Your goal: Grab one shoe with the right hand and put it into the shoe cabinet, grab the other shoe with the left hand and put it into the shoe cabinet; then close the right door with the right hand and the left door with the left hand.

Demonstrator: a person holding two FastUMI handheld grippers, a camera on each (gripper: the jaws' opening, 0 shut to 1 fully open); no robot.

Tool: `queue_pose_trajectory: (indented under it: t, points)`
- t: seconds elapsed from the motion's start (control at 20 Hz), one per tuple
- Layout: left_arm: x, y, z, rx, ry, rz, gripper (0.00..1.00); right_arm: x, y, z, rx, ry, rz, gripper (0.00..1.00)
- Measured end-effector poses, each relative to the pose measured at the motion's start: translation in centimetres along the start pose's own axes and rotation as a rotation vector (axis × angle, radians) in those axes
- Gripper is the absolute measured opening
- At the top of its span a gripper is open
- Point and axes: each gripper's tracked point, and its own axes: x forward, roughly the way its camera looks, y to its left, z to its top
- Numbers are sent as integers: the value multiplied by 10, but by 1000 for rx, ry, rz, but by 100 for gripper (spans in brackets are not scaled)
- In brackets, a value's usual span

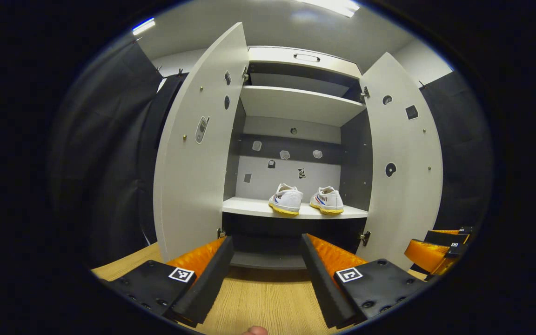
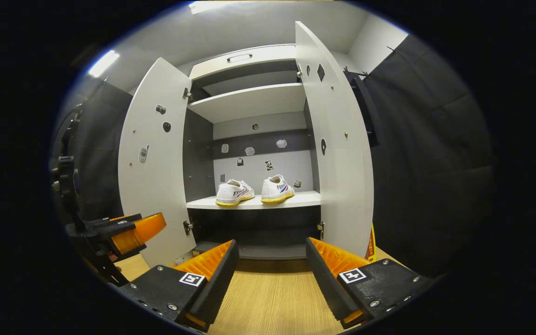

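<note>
While both doors hang wide, the left gripper view looks straight into the shoe cabinet [image 1: 296, 107]. Its left door [image 1: 198, 153] and right door [image 1: 403, 163] swing outward to either side. Two white sneakers with yellow soles sit side by side on the lower shelf [image 1: 249, 207]: the left shoe [image 1: 286, 200] and the right shoe [image 1: 327, 201], close together but apart, toes toward the camera. The left gripper [image 1: 267, 260] is spread wide with nothing between its fingers, held above the wooden floor [image 1: 268, 302], well short of the cabinet. The right gripper's body shows at the right edge [image 1: 435, 253], beside the right door.

Seen from the right gripper view, the cabinet [image 2: 249, 100] stands slightly left of centre, left door [image 2: 154, 163] and right door [image 2: 338, 153] both open. Both shoes rest on the same shelf [image 2: 305, 199], left shoe [image 2: 234, 192] and right shoe [image 2: 276, 189]. The right gripper [image 2: 271, 265] is likewise spread and empty over the floor [image 2: 272, 298]. The left gripper appears at the left edge [image 2: 128, 232], in front of the left door; from here I cannot tell how its fingers stand.
</note>
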Motion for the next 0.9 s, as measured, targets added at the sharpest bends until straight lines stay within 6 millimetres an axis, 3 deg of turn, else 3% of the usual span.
queue_pose_trajectory:
  t: [0.1, 0.3, 0.7, 0.85, 0.9]
  points:
    - [-2, -1, -6, 12, 2, 13, 95, 0, -3, 7, 9, -5, -2, 89]
    - [-4, 0, -12, 16, 0, 19, 95, -3, -37, 55, 8, -58, -42, 92]
    - [-4, -9, -20, -2, 15, -7, 95, 6, -176, 182, 0, -162, -216, 92]
    - [-8, -14, -23, -20, 21, -20, 95, 22, -214, 215, -2, -204, -276, 92]
    - [-10, -15, -23, -21, 22, -22, 91, 28, -222, 220, -22, -216, -291, 92]
